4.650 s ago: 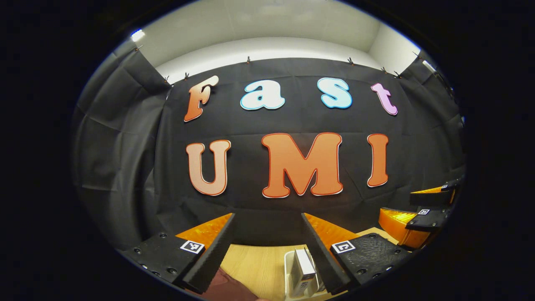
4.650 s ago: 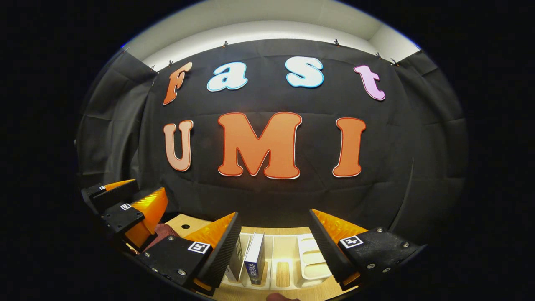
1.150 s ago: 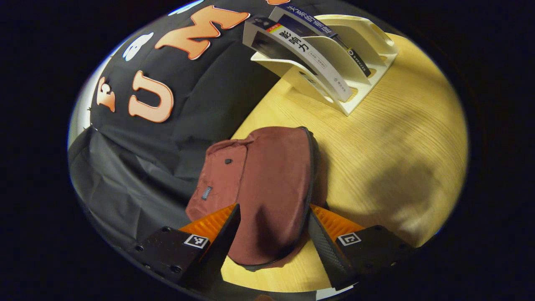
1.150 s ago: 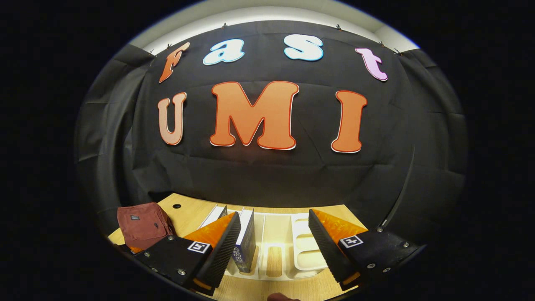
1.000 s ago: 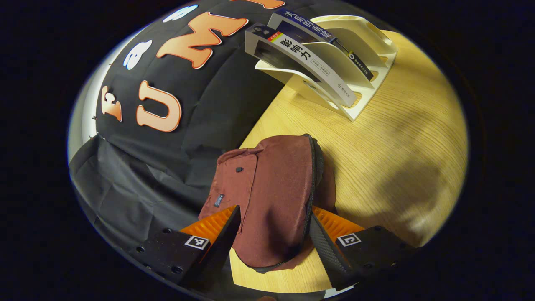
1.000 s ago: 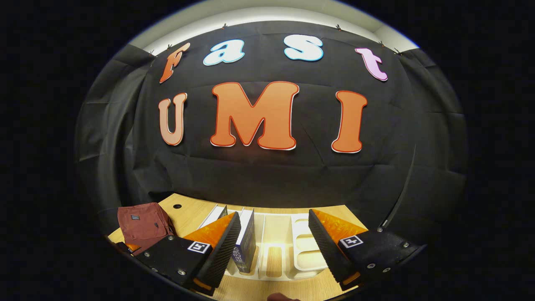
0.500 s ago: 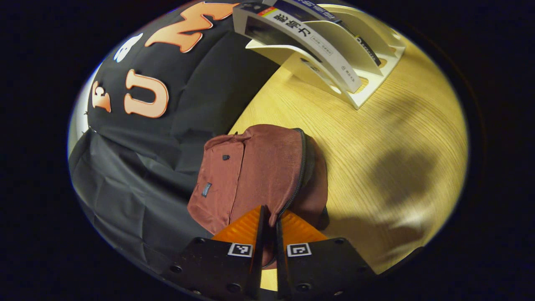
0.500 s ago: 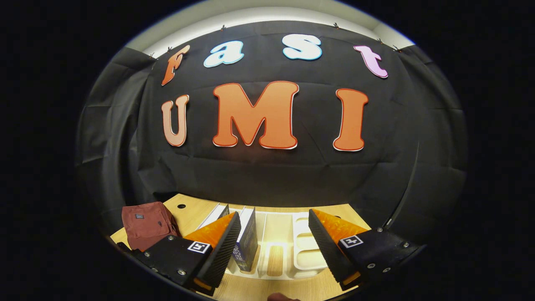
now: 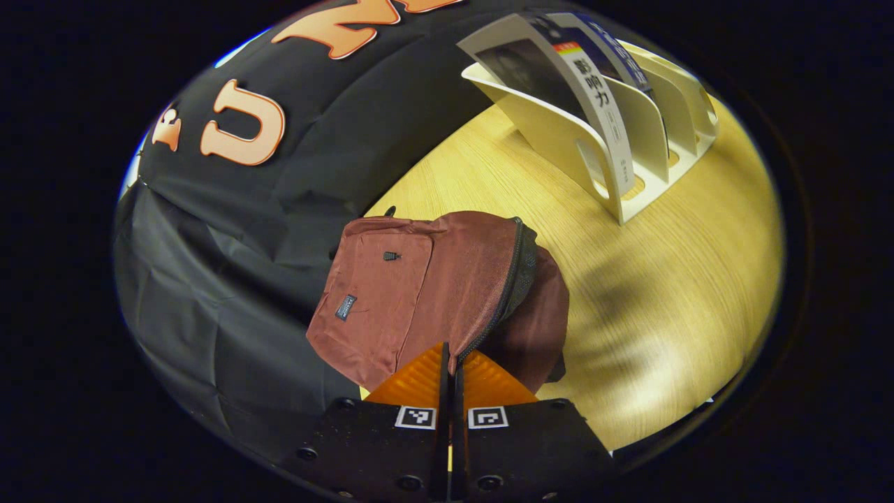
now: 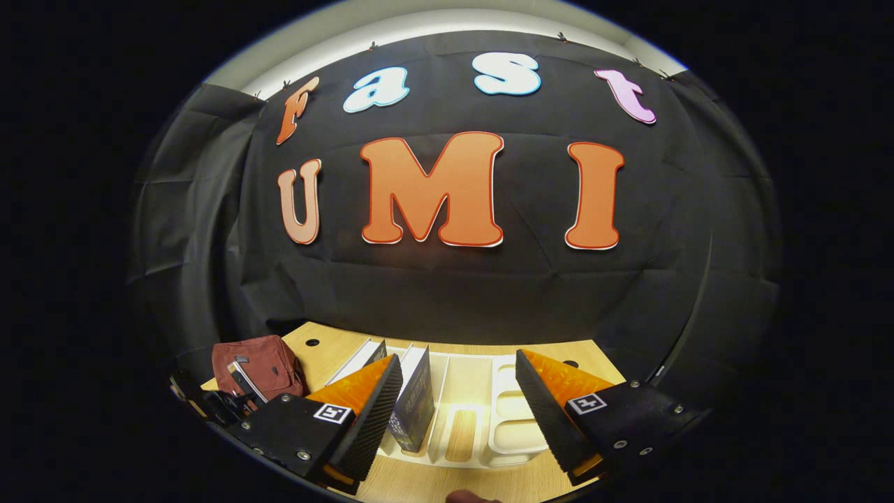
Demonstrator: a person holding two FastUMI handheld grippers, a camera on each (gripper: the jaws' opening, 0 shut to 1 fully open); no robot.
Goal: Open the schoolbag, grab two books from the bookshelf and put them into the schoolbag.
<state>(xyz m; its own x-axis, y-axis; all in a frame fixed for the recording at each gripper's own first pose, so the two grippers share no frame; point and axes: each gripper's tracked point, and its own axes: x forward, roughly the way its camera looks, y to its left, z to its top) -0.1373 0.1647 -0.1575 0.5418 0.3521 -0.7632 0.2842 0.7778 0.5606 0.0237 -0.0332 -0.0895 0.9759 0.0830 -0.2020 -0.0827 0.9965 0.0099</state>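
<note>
Left gripper [image 9: 450, 363] sits at the bottom middle of the left gripper view, its orange fingers pinched together on the zipper edge of the maroon schoolbag [image 9: 419, 293]. That bag lies at mid-frame on the wooden table [image 9: 670, 293], its long axis running from lower left to upper right, the zipper line curving up toward the bookshelf [image 9: 628, 140]. Half a second ago the zipper lay nearly flat; now the flap gapes, with dark lining showing. The bag is soft woven cloth; the shelf is cream plastic with slanted dividers, holding books [image 9: 594, 91] at upper right. Right gripper [image 10: 457, 381] hangs with fingers wide apart before the shelf [image 10: 517, 419].
</note>
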